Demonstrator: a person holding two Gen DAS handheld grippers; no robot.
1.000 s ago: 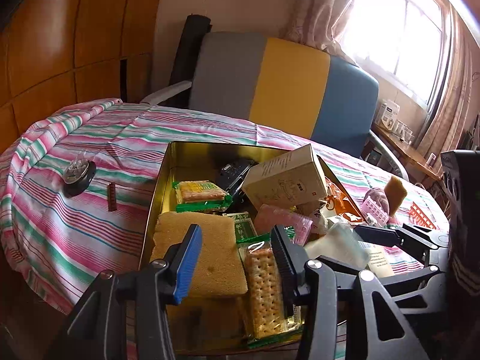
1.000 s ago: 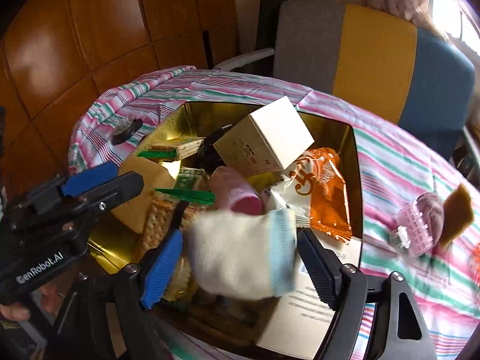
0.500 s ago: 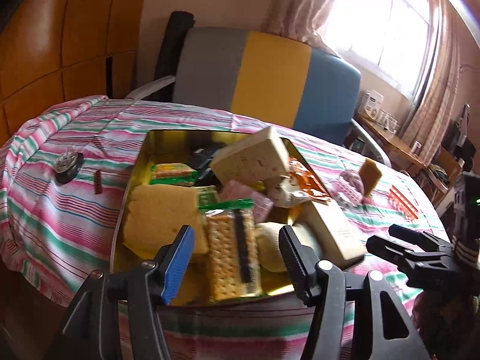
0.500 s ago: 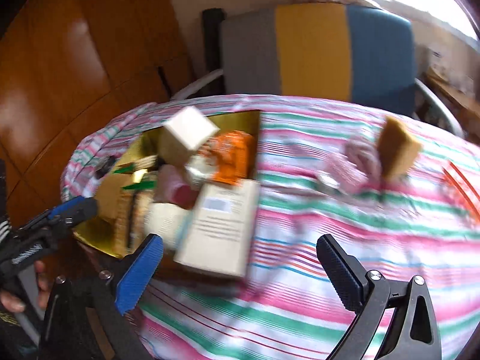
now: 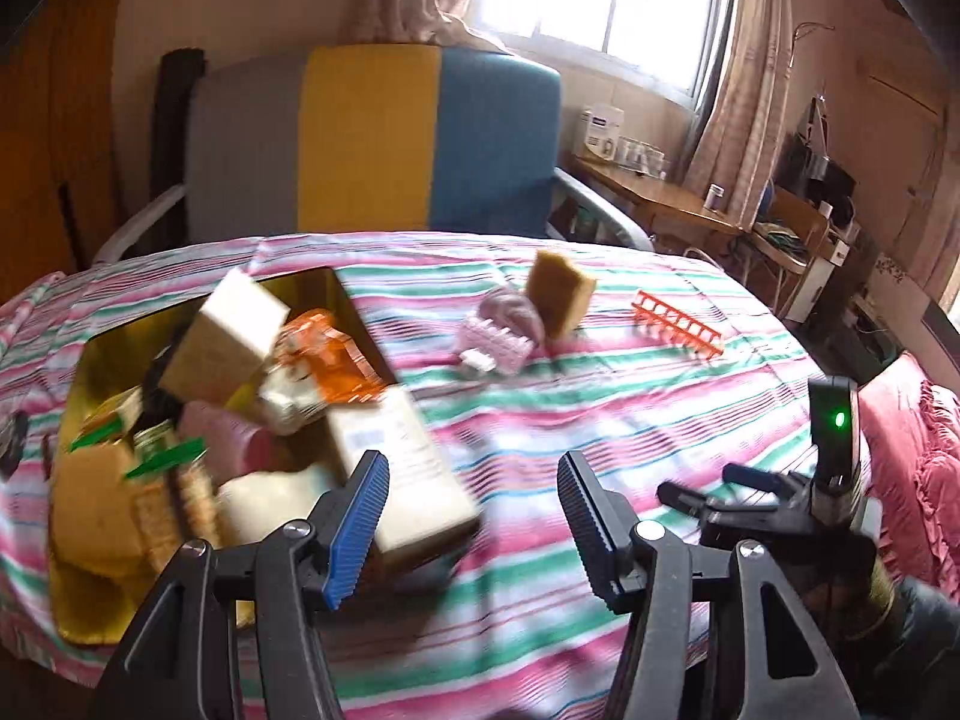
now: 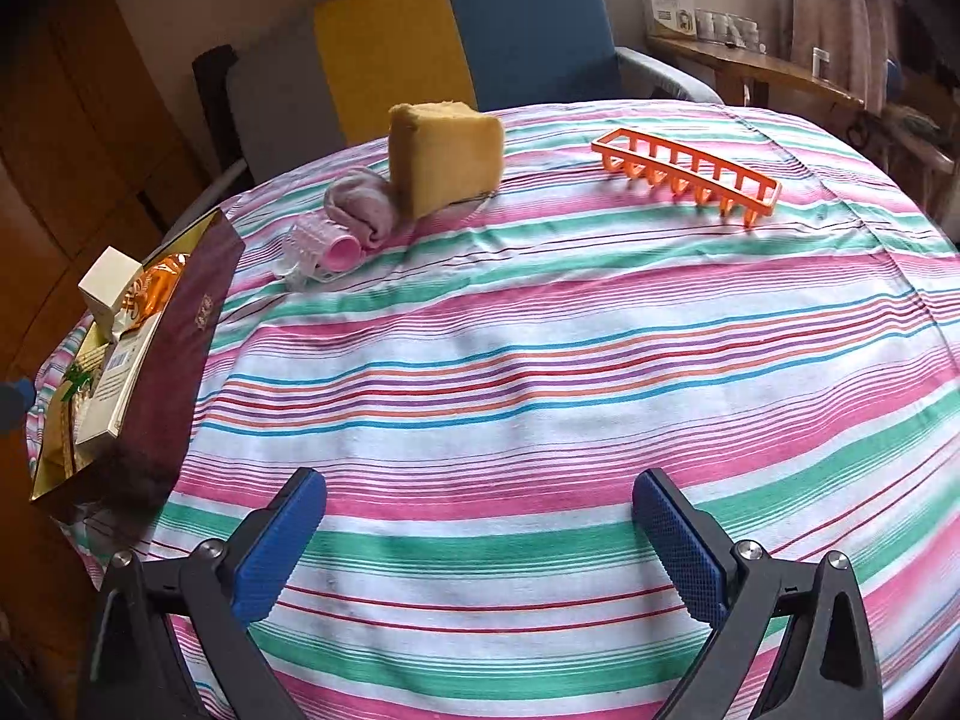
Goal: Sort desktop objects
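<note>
A gold tin box [image 5: 345,294] [image 6: 186,354] sits at the table's left, full of packets, sponges, a white carton and a sock. On the striped cloth lie a yellow sponge [image 6: 444,156] [image 5: 558,291], a grey-pink sock [image 6: 363,204] [image 5: 516,309], a pink hair roller [image 6: 318,243] [image 5: 492,348] and an orange rack [image 6: 687,174] [image 5: 678,324]. My left gripper [image 5: 474,522] is open and empty just right of the box. My right gripper [image 6: 480,546] is open and empty over bare cloth; it also shows in the left wrist view [image 5: 708,489].
A grey, yellow and blue chair [image 5: 372,138] [image 6: 420,42] stands behind the table. A wooden desk [image 5: 666,192] with small items is under the window at the back right. A pink cushion [image 5: 912,468] lies at the right edge.
My right gripper has let go of the white sock into the box and swung right over the cloth. My left gripper has also swung right, away from the box.
</note>
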